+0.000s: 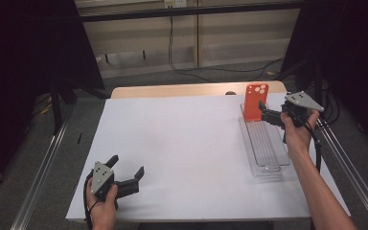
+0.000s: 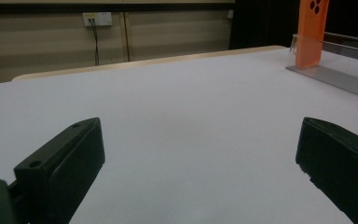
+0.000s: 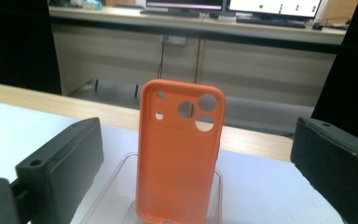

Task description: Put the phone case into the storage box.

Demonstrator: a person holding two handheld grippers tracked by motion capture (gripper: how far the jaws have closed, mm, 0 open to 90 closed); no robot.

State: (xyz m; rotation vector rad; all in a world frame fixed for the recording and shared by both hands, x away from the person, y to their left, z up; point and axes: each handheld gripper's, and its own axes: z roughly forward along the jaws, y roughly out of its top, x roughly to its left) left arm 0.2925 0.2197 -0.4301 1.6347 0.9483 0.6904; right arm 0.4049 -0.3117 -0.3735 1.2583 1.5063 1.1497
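The bottom of the orange case [image 3: 179,154] is cut off. The clear tray [image 2: 335,74] runs past the picture's edge.

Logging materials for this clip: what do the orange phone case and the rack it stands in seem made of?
Orange phone case: likely silicone or soft plastic; matte, even colour, rounded edges and camera cut-outs. Rack: looks like clear hard plastic or acrylic; see-through, ribbed, with glossy edges. Right hand-held gripper open beside the case.
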